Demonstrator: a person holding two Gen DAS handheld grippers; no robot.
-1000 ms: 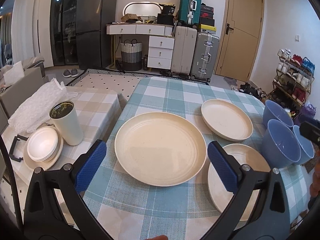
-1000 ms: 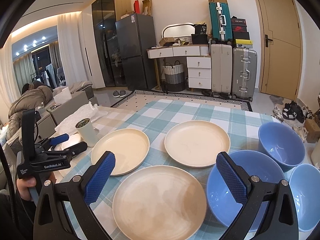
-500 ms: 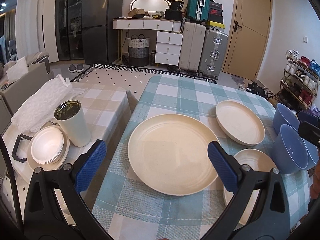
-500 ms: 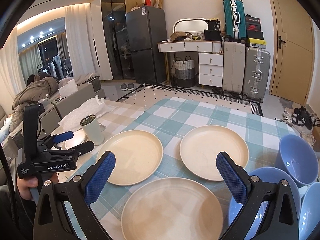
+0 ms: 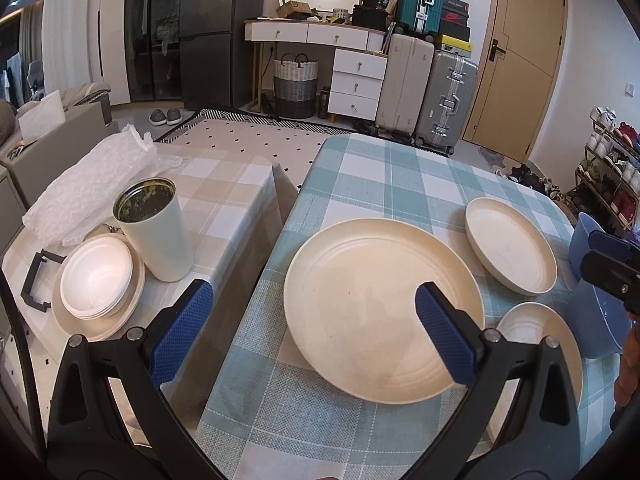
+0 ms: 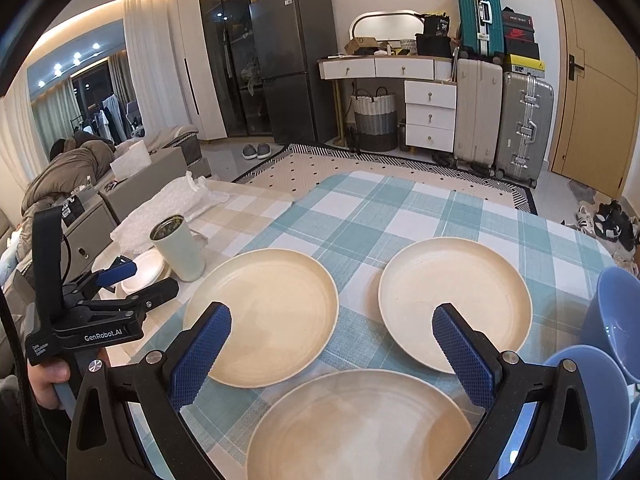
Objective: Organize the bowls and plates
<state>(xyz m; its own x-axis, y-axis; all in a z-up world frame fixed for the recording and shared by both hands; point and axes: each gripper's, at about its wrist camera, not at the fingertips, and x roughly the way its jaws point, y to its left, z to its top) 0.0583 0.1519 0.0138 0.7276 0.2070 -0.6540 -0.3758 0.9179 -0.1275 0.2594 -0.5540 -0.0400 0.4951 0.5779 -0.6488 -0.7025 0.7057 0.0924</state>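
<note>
Three cream plates lie on the blue-checked tablecloth. The left plate is just ahead of my left gripper, which is open and empty, its right finger over the plate's near rim. The far plate and the near plate sit to the right. My right gripper hangs open and empty above the near plate. Blue bowls cluster at the table's right edge. A hand holds the left gripper.
A lower side table with a beige checked cloth stands to the left, carrying a white tumbler, a stack of small white bowls and bubble wrap. Suitcases and a shoe rack are beyond the table.
Both grippers have swung to the left, so the plates and bowls sit further right in each view. Both stay open and nothing on the table has moved.
</note>
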